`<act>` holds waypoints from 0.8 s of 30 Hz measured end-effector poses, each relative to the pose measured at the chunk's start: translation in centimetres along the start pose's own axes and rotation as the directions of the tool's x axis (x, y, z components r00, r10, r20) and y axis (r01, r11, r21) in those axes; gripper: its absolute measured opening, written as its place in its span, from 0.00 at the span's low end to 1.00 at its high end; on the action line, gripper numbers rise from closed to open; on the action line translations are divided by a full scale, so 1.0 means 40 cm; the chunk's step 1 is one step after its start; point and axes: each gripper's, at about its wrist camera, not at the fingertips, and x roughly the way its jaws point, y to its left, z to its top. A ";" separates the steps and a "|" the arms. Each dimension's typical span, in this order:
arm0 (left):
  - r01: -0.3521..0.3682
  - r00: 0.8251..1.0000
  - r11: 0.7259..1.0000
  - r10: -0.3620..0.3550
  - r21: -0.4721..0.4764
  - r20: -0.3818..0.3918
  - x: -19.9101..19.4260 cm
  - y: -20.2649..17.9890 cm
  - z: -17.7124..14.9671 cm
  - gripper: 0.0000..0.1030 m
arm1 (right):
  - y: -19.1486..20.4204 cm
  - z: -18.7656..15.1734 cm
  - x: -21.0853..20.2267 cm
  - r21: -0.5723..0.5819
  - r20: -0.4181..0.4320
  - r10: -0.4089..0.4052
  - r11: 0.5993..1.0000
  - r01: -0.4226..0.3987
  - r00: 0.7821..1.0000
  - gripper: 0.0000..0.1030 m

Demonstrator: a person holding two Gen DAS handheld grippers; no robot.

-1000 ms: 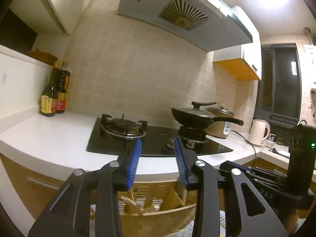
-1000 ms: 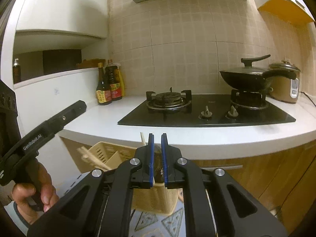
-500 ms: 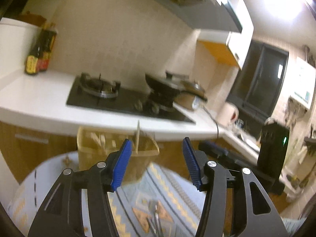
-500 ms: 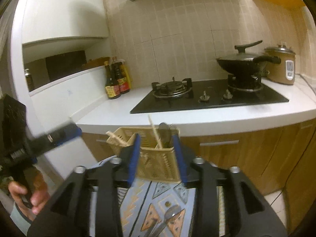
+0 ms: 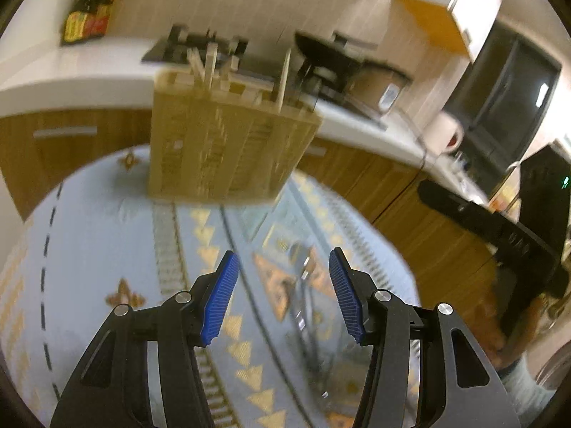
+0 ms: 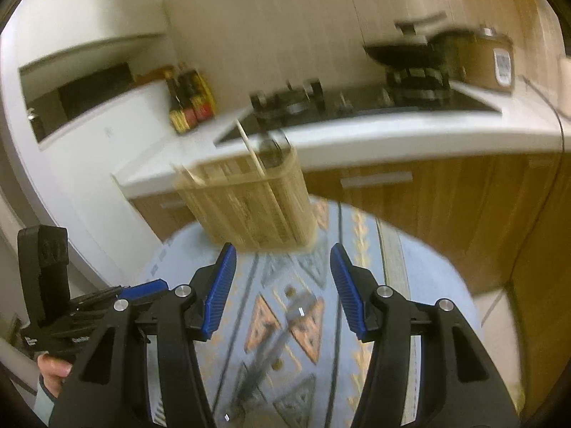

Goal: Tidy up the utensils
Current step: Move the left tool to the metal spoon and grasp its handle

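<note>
A woven utensil basket [image 5: 228, 146] [image 6: 249, 207] with chopsticks [image 5: 210, 60] sticking out stands at the far side of a round table with a blue patterned cloth [image 5: 107, 235] [image 6: 410, 285]. Metal utensils [image 5: 303, 296] [image 6: 282, 335] lie loose on the cloth, blurred. My left gripper [image 5: 282, 299] is open and empty above the utensils. My right gripper [image 6: 282, 292] is open and empty, between the basket and the utensils. Each gripper shows in the other's view, the right one [image 5: 499, 235] and the left one [image 6: 82, 306].
Behind the table runs a white kitchen counter [image 6: 392, 135] with a gas hob, a black wok [image 6: 399, 53], a rice cooker [image 6: 492, 60] and sauce bottles [image 6: 189, 103]. Wooden cabinets [image 6: 464, 214] stand close behind the table.
Both grippers tilted down from the counter toward the table. The right gripper went from shut to wide open. The left opened wider.
</note>
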 end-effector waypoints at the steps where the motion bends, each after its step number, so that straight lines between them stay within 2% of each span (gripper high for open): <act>1: -0.014 1.000 1.000 0.014 0.002 -0.028 0.019 0.002 -0.013 0.49 | -0.010 -0.016 0.012 0.002 -0.033 -0.007 1.000 0.007 0.999 0.50; 3: -0.026 0.997 1.000 0.027 0.004 -0.075 0.053 0.006 -0.036 0.49 | -0.021 -0.053 0.032 -0.017 -0.073 -0.036 0.999 0.035 0.997 0.50; 6: -0.042 0.994 0.999 0.042 0.005 -0.103 0.088 0.006 -0.064 0.49 | -0.043 -0.123 0.058 -0.039 -0.051 -0.089 0.995 0.087 0.995 0.50; 11: -0.042 0.993 0.999 0.043 0.009 -0.107 0.111 0.006 -0.093 0.49 | -0.092 -0.202 0.104 0.005 -0.063 -0.088 0.996 0.088 0.994 0.50; 20: -0.041 0.988 0.999 0.042 0.012 -0.150 0.155 -0.013 -0.111 0.49 | -0.110 -0.213 0.118 0.042 -0.060 -0.092 0.995 0.094 0.994 0.54; 24: -0.065 0.980 0.997 0.070 0.036 -0.185 0.182 -0.027 -0.115 0.49 | -0.120 -0.211 0.110 0.065 -0.051 -0.086 0.994 0.089 0.995 0.54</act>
